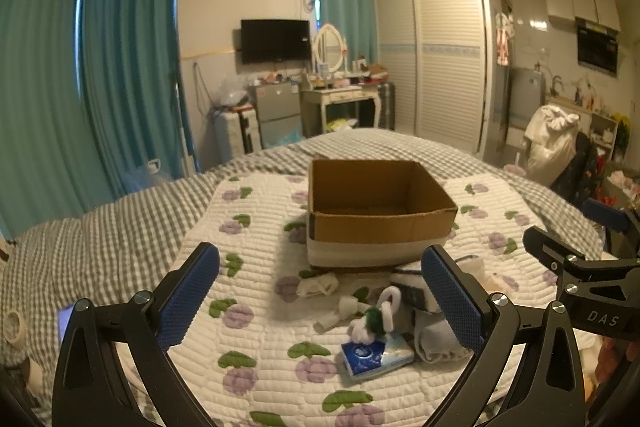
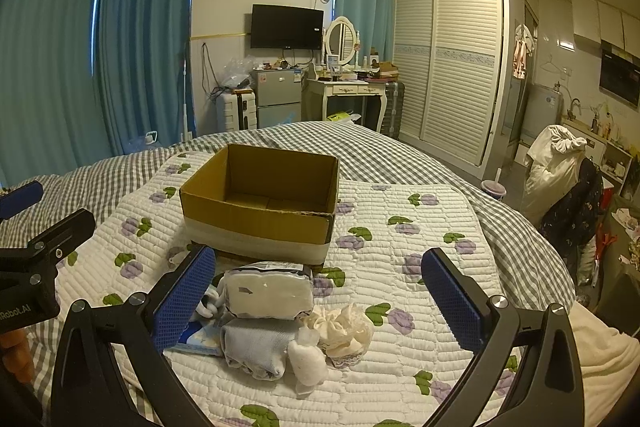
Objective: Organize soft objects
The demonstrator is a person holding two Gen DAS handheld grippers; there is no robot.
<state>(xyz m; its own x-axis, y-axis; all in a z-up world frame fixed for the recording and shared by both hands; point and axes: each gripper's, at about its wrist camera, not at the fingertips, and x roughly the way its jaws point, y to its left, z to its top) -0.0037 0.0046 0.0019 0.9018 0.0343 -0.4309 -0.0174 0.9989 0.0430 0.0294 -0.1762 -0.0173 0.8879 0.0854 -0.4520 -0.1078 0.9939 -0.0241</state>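
Note:
An open cardboard box (image 1: pixel 380 215) (image 2: pixel 260 211) stands empty on the quilt. In front of it lie soft items: a white wrapped pack (image 2: pixel 268 293), a folded grey cloth (image 2: pixel 256 347), a cream scrunchie (image 2: pixel 344 327), a small white pouch (image 2: pixel 306 361), a blue tissue packet (image 1: pixel 374 355) and a white-and-green plush piece (image 1: pixel 376 321). My left gripper (image 1: pixel 320 295) is open above the quilt, left of the pile. My right gripper (image 2: pixel 320 299) is open, its fingers straddling the pile from above. Neither holds anything.
The bed carries a white floral quilt (image 2: pixel 400 227) over a grey checked sheet (image 1: pixel 100 235). A small white sock (image 1: pixel 318 285) lies by the box. A chair with clothes (image 2: pixel 560 179) stands to the right of the bed, and a phone (image 1: pixel 64 319) lies at the left.

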